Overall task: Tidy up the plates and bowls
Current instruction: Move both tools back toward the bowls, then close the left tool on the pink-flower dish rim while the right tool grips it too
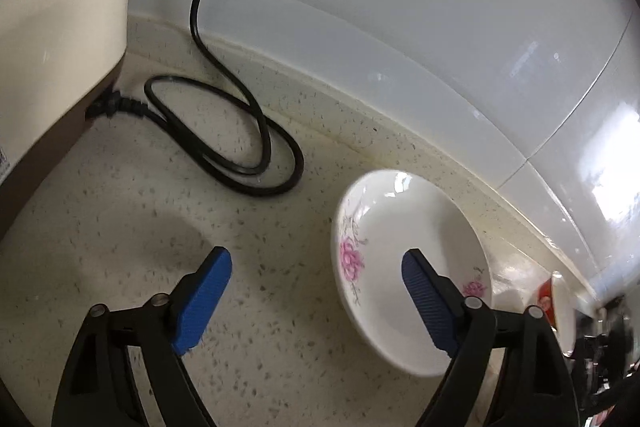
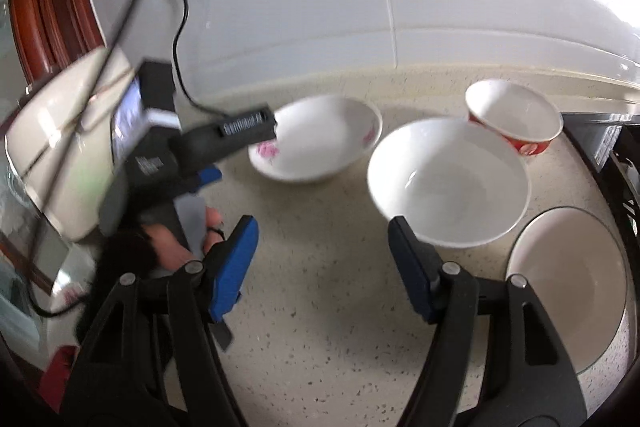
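Both tools stood apart and empty: the left tool (image 1: 316,301) neared the flowered plate (image 1: 404,251), the right tool (image 2: 324,263) faced the white bowl (image 2: 448,183), likely for stacking.

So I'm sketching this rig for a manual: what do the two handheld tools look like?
Both match: the left tool and right tool have black angular frames with silver pivot pins and ribbed blue finger pads. In the right wrist view, the left tool carries a boxy camera, a white-lettered label and a trailing black cable.
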`<state>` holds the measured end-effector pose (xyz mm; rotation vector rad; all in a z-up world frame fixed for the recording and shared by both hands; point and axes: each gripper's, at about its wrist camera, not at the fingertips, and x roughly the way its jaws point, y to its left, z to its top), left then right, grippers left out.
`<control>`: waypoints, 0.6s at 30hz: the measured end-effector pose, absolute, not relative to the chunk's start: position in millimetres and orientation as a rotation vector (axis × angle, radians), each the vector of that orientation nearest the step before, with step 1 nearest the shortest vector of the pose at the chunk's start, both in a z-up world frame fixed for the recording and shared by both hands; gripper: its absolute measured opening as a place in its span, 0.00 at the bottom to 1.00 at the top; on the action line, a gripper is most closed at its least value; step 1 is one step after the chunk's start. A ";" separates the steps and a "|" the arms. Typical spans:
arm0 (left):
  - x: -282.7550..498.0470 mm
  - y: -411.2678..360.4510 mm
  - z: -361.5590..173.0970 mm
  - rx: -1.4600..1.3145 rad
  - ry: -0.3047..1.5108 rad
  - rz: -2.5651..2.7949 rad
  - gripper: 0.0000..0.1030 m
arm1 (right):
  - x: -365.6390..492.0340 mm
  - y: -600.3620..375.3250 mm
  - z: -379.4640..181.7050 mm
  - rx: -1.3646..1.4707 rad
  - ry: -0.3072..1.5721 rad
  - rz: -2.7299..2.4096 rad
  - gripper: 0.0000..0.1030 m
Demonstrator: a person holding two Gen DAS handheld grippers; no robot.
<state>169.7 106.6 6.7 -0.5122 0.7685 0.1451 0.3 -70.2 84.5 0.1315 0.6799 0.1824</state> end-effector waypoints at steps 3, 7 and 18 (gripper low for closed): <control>177.2 95.8 3.5 -0.469 0.770 0.121 0.62 | -5.5 -72.9 91.6 0.199 0.619 0.222 0.69; 183.3 84.1 1.8 -0.423 0.767 0.103 0.49 | -13.2 -75.0 94.3 0.247 0.567 0.250 0.69; 192.0 84.7 -2.6 -0.449 0.780 0.083 0.12 | -7.4 -59.7 93.2 0.218 0.515 0.272 0.69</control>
